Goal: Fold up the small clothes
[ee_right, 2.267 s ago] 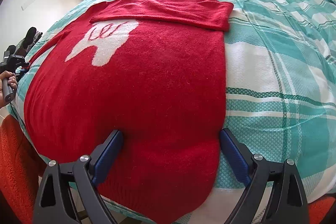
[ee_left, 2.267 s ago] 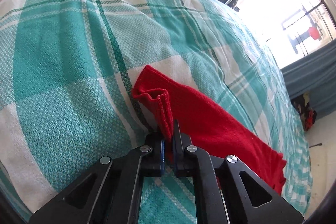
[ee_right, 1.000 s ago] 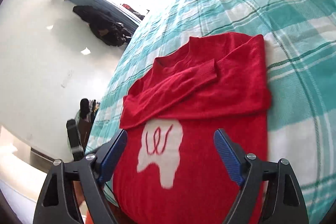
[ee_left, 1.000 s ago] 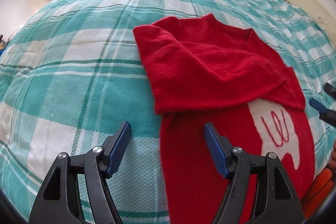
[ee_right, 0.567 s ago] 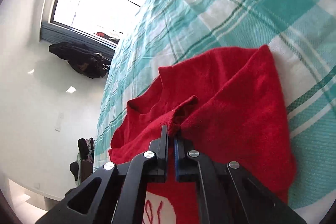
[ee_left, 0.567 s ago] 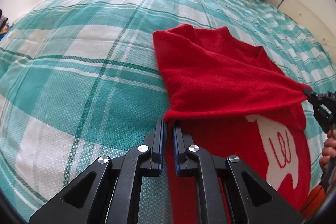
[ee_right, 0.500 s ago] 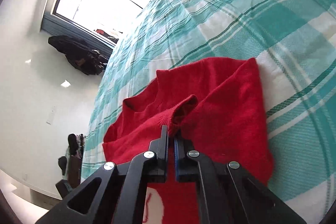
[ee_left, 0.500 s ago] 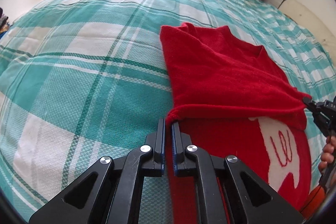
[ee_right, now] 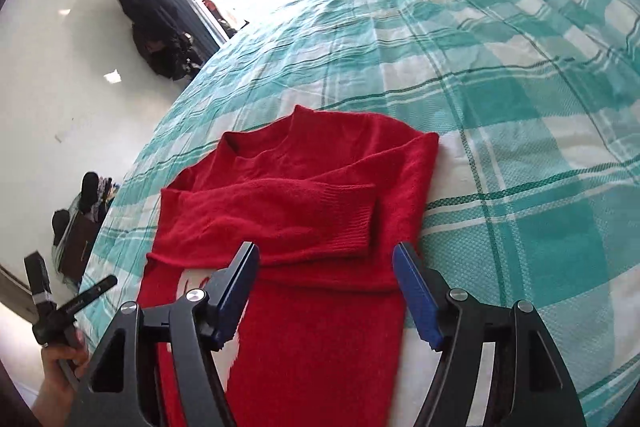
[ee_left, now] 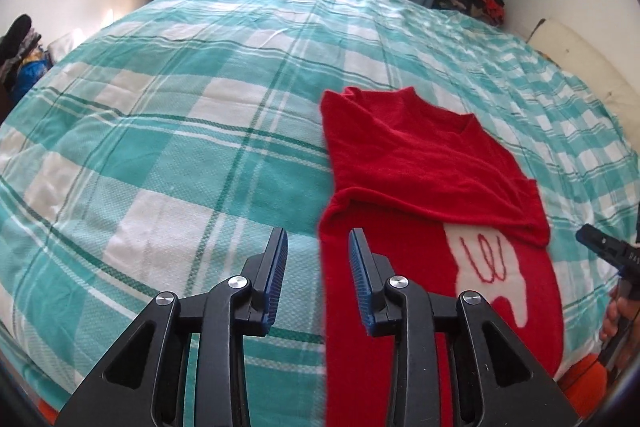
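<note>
Sweater (ee_right: 304, 195) flat beyond both parted hand-held grippers, untouched

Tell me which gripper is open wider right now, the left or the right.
The right gripper: its blue pads span much of the red knit sweater, while the left gripper shows a narrower gap over the sweater's side edge.

From the left wrist we look forward along the left gripper (ee_left: 318, 255), above the sweater's (ee_left: 424, 163) left edge, facing up the bed (ee_left: 180, 131) toward the window. From the right wrist we look along the right gripper (ee_right: 326, 279), nearer the sweater (ee_right: 304, 187), angled toward its left side. Both views share the sweater and bed, and each catches the other gripper at its edge.
</note>
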